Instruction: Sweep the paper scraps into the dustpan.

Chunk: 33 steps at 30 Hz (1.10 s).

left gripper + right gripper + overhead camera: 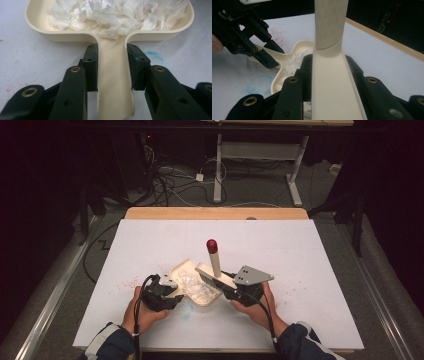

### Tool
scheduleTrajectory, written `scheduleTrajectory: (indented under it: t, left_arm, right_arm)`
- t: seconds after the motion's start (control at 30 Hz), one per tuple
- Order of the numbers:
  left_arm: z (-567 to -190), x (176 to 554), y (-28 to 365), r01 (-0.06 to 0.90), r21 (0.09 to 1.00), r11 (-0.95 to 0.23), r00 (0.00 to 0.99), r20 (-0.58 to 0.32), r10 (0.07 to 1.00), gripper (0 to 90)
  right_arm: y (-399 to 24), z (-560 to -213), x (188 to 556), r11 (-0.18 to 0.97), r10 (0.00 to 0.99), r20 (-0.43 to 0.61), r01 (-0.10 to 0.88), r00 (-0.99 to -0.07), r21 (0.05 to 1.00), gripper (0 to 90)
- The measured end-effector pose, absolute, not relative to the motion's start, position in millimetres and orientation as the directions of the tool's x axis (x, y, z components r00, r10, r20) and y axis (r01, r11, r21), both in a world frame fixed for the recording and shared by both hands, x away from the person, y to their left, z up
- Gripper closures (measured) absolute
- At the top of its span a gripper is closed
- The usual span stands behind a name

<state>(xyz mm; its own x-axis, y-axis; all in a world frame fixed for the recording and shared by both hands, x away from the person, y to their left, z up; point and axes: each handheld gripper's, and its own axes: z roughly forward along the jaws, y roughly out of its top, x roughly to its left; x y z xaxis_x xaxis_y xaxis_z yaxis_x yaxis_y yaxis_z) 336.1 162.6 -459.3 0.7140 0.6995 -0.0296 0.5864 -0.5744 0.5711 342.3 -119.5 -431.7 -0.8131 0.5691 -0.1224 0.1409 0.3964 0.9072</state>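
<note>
On the white desk (pixel 300 270), the cream dustpan (pixel 110 32) holds torn white paper scraps (pixel 120 15), its handle clamped by the left hand-held gripper (pixel 112 67), while the right hand-held gripper (pixel 328 80) grips the brush (pixel 215 265) beside it.

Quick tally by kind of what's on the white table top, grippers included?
Cream dustpan with white paper scraps in it: 1
Cream brush with a red-tipped handle: 1
Handheld grippers: 2, left gripper shut on the dustpan handle, right gripper shut on the brush
Total: 4
</note>
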Motion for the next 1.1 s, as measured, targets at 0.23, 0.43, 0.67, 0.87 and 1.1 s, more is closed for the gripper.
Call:
scheduleTrajectory:
  t: [0.23,0.43,0.67,0.87,1.1]
  left_arm:
    - [-456.8,336.5,167.2,0.589,0.582,-0.56,0.706,-0.033,0.708,63.7]
    - [-456.1,336.0,172.9,0.597,0.584,-0.551,0.693,-0.029,0.72,63.7]
    - [-455.0,335.3,178.7,0.604,0.589,-0.538,0.681,-0.029,0.732,63.7]
    - [-454.0,335.1,183.7,0.608,0.596,-0.524,0.667,-0.025,0.745,63.7]
    - [-453.6,334.8,194.5,0.624,0.601,-0.499,0.64,-0.026,0.768,63.7]
  right_arm:
    - [-142.6,-416.2,342.3,0.37,0.604,-0.119,0.145,-0.788,0.918,67.3]
    - [-164.6,-405.3,340.1,0.347,0.631,-0.099,0.165,-0.77,0.923,67.3]
    - [-185.0,-401.6,335.9,0.35,0.641,-0.099,0.175,-0.761,0.92,67.3]
    - [-199.8,-400.0,330.2,0.368,0.637,-0.1,0.187,-0.764,0.911,67.3]
    - [-216.1,-399.4,323.2,0.367,0.624,-0.062,0.222,-0.779,0.903,67.3]
